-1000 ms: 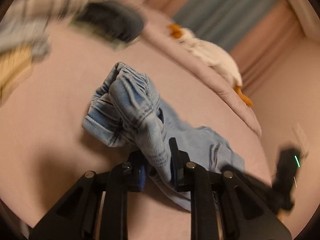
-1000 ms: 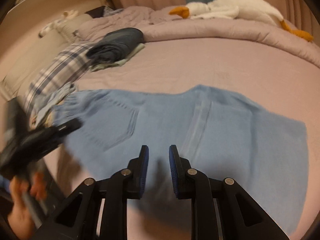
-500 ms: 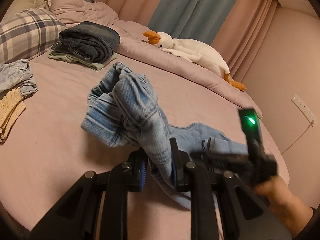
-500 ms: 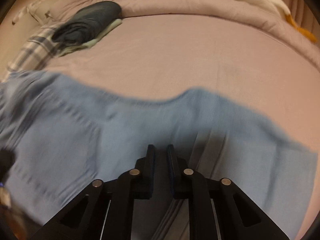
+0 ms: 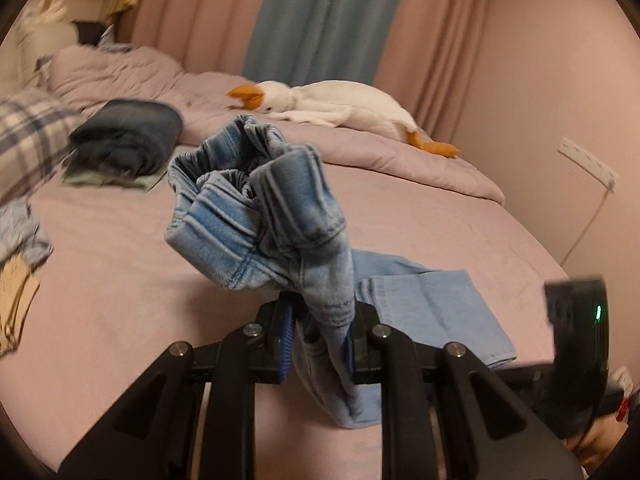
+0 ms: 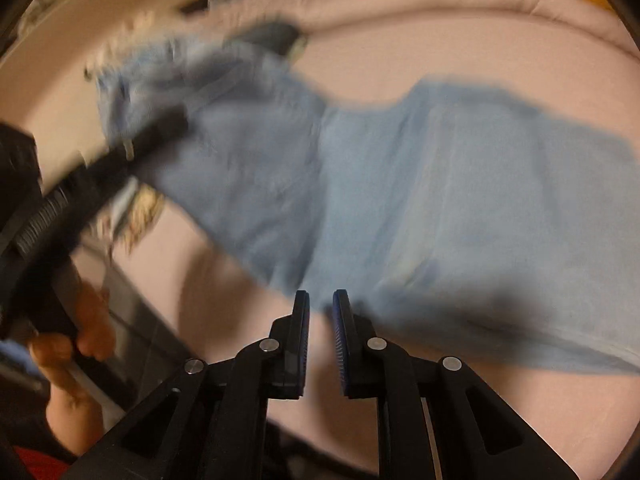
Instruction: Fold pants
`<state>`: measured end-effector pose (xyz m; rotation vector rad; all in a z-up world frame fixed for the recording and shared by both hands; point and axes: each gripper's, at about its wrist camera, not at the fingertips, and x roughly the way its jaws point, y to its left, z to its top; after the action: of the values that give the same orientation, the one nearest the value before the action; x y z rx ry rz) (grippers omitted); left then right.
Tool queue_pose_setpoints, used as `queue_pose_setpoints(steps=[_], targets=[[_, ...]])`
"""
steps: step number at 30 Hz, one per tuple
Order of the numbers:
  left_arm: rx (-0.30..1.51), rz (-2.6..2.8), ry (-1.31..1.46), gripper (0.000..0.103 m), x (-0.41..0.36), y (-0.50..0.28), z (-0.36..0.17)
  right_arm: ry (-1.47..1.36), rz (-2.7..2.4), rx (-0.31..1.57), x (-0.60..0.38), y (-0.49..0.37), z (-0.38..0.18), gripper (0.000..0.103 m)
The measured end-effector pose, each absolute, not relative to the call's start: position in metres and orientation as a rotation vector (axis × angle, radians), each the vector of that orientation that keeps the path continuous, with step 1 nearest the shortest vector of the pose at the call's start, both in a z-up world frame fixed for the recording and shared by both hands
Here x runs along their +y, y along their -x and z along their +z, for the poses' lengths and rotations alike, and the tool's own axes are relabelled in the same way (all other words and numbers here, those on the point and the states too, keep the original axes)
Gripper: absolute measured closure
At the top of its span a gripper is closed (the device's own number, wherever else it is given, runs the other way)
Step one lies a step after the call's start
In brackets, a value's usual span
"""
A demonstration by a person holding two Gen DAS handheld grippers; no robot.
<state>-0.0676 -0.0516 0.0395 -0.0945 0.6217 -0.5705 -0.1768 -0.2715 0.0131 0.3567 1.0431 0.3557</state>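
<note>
Left gripper (image 5: 318, 344) jaws clamped on bunched waistband of light blue denim pants (image 5: 260, 216), lifted above pink bed (image 5: 120, 280). Legs trailed flat on sheet. Right gripper (image 6: 321, 320) jaws slightly apart, gripping nothing, at hem edge.

Left gripper (image 5: 320, 338): jaws closed on a bunched fold of denim, cloth pinched between the blue pads, raised off the bed. Seen from the right wrist view, its black body enters from the left edge, and the bare left hand (image 6: 76, 344) wraps the handle low at that edge. Right gripper (image 6: 321, 328): jaws parted by a narrow gap, nothing between the pads, tips held just above the near edge of the bed.
</note>
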Motion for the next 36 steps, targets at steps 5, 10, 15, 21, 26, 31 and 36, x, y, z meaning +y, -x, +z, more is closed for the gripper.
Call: queue_pose_setpoints(steps=[5,10,15,21,26,31,36], targets=[[0.575,-0.66,-0.009,0.084,-0.093,0.085,0.047,-0.825,0.217,0.912,-0.354,0.179,-0.006,0.075],[0.578,-0.765,-0.155,0.08,-0.143,0.103,0.029,-1.398,0.299,0.685,-0.408,0.205,-0.056,0.046],[0.699,-0.82,-0.32,0.038,-0.19,0.102,-0.016,-1.675,0.416,0.508,-0.411,0.222,-0.08,0.025],[0.759,-0.818,-0.255,0.037,-0.16,0.104,-0.03,-1.552,0.364,0.654,-0.402,0.224,-0.07,0.02],[0.806,-0.728,-0.07,0.032,-0.104,0.097,-0.025,-1.393,0.281,0.763,-0.393,0.206,-0.054,0.024],[0.854,-0.597,0.082,0.032,-0.059,0.086,-0.027,-1.203,0.175,0.871,-0.388,0.187,-0.049,0.057],[0.88,-0.555,0.143,0.032,-0.042,0.087,-0.029,-1.114,0.178,0.816,-0.396,0.189,-0.025,0.068]])
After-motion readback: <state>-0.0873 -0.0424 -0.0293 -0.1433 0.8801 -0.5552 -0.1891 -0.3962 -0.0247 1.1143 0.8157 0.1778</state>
